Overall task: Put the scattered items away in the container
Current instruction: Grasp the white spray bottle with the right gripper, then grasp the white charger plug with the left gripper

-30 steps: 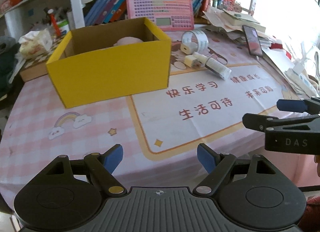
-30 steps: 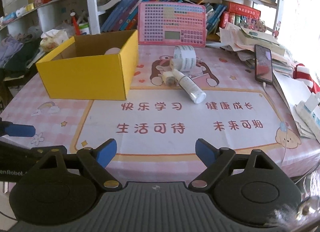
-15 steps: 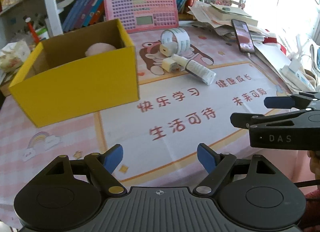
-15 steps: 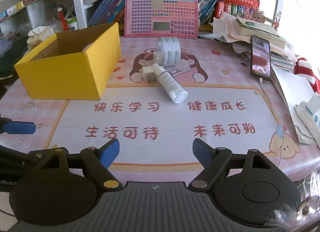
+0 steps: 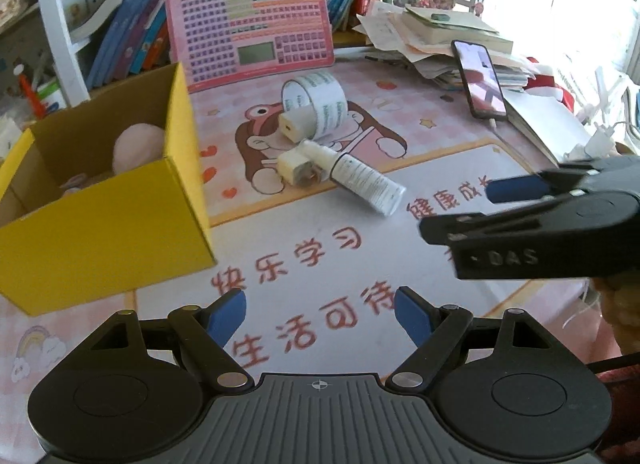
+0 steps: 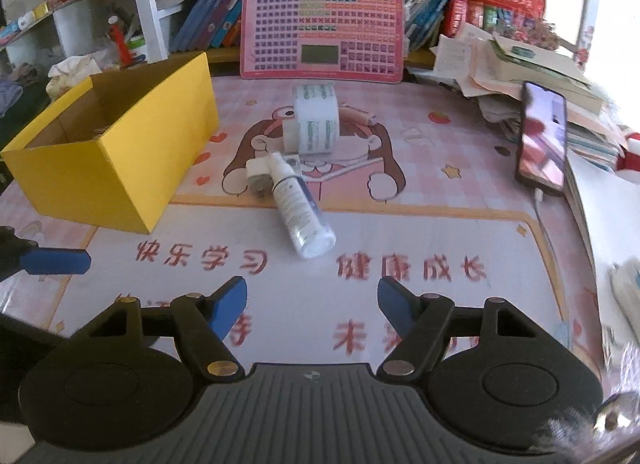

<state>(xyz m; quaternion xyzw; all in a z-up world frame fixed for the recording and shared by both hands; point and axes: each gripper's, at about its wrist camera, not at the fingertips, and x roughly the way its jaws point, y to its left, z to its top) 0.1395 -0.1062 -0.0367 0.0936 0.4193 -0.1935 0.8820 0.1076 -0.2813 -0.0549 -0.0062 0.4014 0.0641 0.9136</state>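
Spray bottle [image 6: 298,206] is the obvious next pick, I'd say. It lies on its side on the printed mat [image 6: 400,232], out to the right of the yellow box [image 6: 120,172], nozzle pointing toward the back and its fat end nearest the right gripper [image 6: 312,306]. That gripper hangs just short of the bottle with its blue pads spread wide and nothing between them, lined up almost along the bottle's length, so my guess is it needs a bit of a twist to pinch across the body rather than end-on.

A small white charger block [image 6: 258,174] touches the bottle's neck on the side facing the box, and a roll of tape [image 6: 316,124] stands on edge just behind that, with what looks like a second little white block [image 5: 294,124] tucked against it. Tight cluster, so grabbing the bottle could nudge the neighbours.

The box is open on top and already has something pink and soft [image 5: 138,146] inside, so the tidying is underway, not finished.

The left gripper [image 5: 320,314] is also wide apart and empty, hovering over the mat in front of the box, probably just waiting its turn. A phone [image 6: 544,144] and paper piles sit far right of the box; not part of the job, I reckon.
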